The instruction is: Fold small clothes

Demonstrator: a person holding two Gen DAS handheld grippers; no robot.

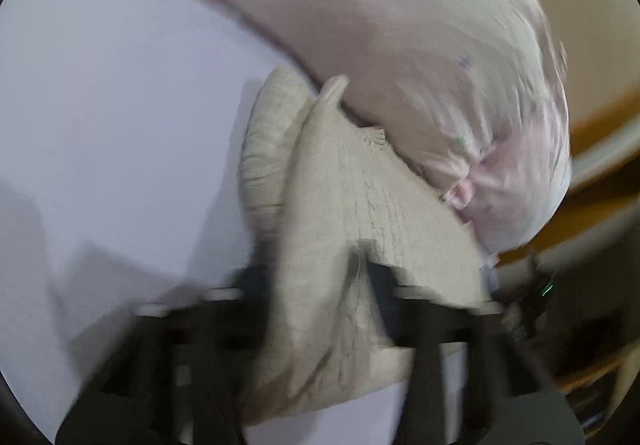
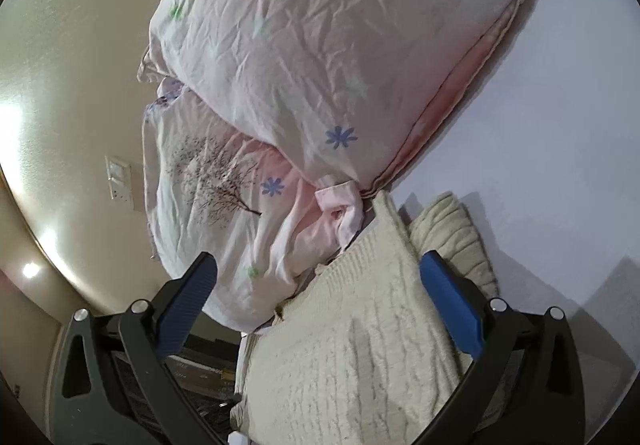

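A cream knitted garment (image 1: 340, 205) lies bunched on the white bed sheet (image 1: 120, 85), its edge pushed against a pink flowered pillow (image 1: 400, 25). My left gripper (image 1: 316, 277) is shut on a fold of the knit, which bulges between the dark fingers; this view is blurred. In the right wrist view the same knit (image 2: 360, 345) fills the lower middle, with a rolled part to the right. My right gripper (image 2: 320, 269) is open, its blue pads (image 2: 188, 305) wide apart on either side of the knit's upper edge, holding nothing.
The pink pillow (image 2: 300, 45) and a second printed pillow (image 2: 208, 185) with a tree pattern lie behind the garment. A cream wall with a switch plate (image 2: 118, 183) is at the left. White sheet (image 2: 540, 125) spreads to the right.
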